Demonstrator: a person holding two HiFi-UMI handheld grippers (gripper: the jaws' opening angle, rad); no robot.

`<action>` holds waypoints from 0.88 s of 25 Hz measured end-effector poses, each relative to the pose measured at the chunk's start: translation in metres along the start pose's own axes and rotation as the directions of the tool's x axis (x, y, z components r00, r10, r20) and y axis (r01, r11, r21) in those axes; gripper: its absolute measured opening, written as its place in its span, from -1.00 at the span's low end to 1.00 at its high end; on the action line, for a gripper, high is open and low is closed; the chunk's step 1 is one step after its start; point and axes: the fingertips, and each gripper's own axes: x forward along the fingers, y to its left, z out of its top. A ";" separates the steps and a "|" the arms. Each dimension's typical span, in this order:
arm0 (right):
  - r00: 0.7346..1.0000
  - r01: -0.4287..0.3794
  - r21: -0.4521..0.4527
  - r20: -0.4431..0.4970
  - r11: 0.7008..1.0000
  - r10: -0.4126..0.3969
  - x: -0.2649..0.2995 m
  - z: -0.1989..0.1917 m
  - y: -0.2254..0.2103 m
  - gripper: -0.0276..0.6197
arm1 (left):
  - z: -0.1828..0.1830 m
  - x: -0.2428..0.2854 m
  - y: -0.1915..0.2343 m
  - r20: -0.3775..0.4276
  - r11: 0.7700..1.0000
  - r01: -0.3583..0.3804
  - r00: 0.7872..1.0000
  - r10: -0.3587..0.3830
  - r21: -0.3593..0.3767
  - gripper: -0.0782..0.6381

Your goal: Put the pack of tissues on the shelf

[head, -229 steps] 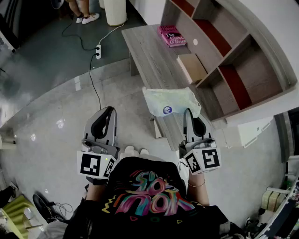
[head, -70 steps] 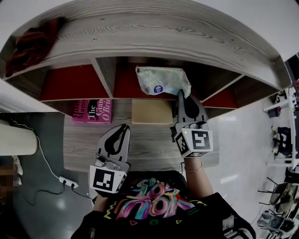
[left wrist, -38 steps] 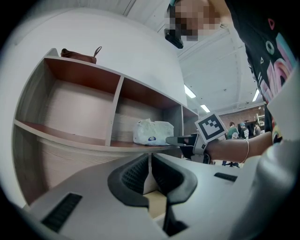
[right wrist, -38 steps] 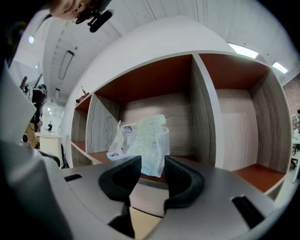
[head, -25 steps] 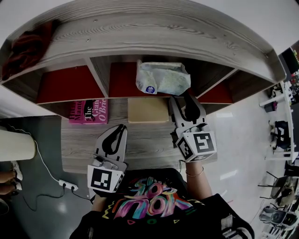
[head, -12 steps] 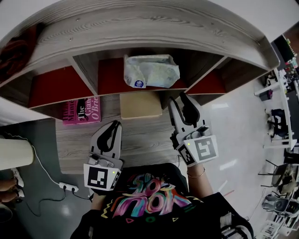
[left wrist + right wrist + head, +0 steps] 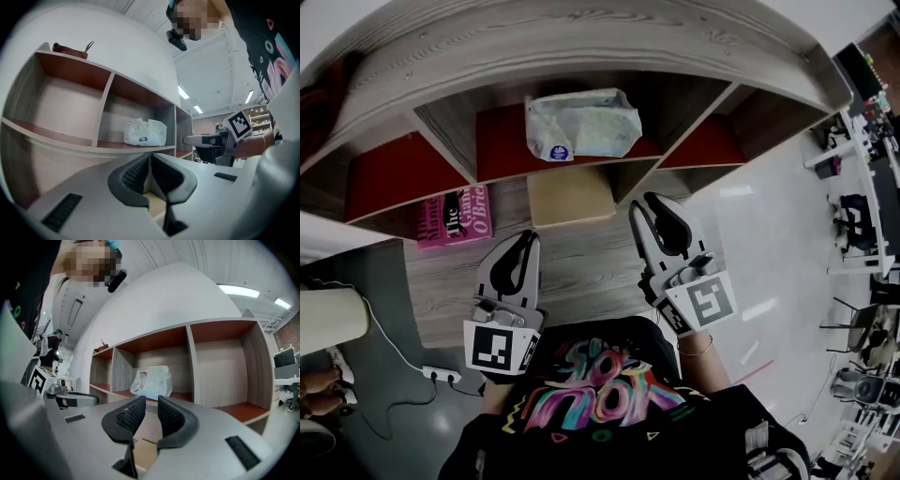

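Tissue pack point(image 7: 581, 125) rests on the shelf point(image 7: 581, 56), so the right tool point(image 7: 649, 201) (empty, jaws narrow) has just been closing; left tool point(image 7: 525, 237) pinched together.

Wooden table point(image 7: 581, 267) stands on a glossy floor point(image 7: 764, 220).

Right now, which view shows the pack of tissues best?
The head view: the pack of tissues lies whole and largest there, in the middle compartment of the shelf. Both gripper views show it smaller, side-on, in that same compartment.

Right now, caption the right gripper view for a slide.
Crinkled white pack of tissues sits in the wooden shelf beyond the right gripper, whose empty jaws have just been closing.
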 end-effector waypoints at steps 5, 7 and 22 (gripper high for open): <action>1.000 0.000 0.016 -0.007 1.000 0.000 -0.011 -0.009 0.004 -0.74 | 0.001 0.004 -0.005 -0.008 1.000 0.013 1.000 -0.013 0.012 -0.67; 1.000 0.008 0.020 -0.019 1.000 -0.008 -0.018 -0.016 0.003 -0.78 | -0.001 0.004 -0.007 -0.012 1.000 0.018 1.000 -0.018 0.011 -0.67; 0.996 0.031 0.074 -0.083 0.997 -0.025 -0.039 -0.040 0.003 -0.86 | -0.011 -0.002 -0.003 -0.039 1.000 -0.015 0.999 0.016 0.014 -0.67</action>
